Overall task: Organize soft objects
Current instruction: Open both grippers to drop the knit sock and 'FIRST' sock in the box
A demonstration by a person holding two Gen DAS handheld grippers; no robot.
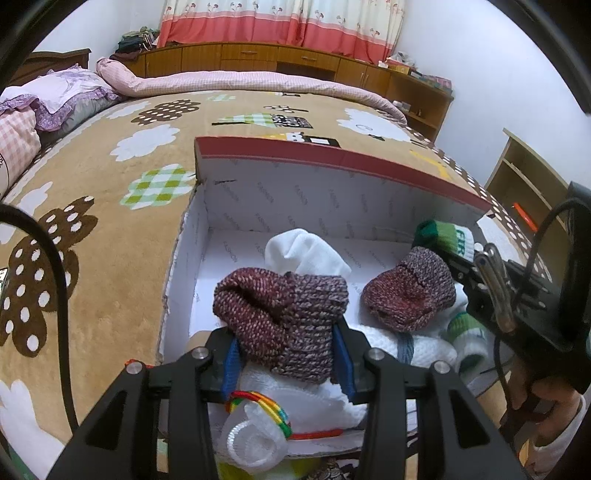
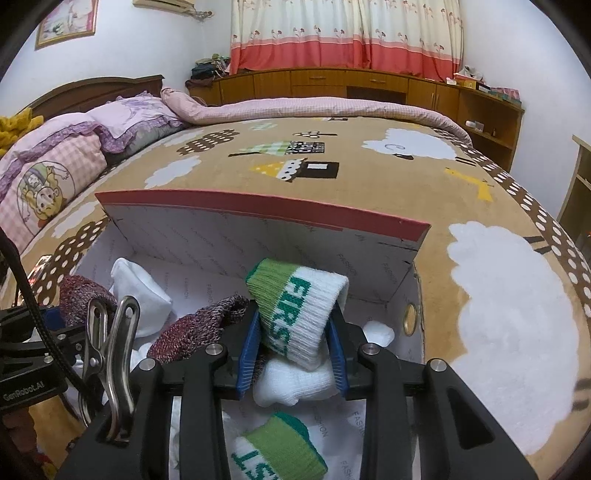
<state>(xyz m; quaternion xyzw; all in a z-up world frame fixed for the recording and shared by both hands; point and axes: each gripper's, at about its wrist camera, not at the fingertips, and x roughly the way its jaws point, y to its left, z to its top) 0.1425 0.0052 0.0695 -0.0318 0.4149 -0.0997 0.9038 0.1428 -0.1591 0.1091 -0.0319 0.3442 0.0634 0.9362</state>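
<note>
Over the open box [image 1: 207,236] on the bed, the left tool [image 1: 288,354] is pinching a maroon knitted sock [image 1: 280,314], the right tool [image 2: 293,347] a white-green sock [image 2: 306,314]; lower both fully inside the box before loosening either grip.

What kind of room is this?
It looks like a bedroom. There's a big bed with a pillow, curtains over wooden cabinets, and a box of socks on top.
</note>
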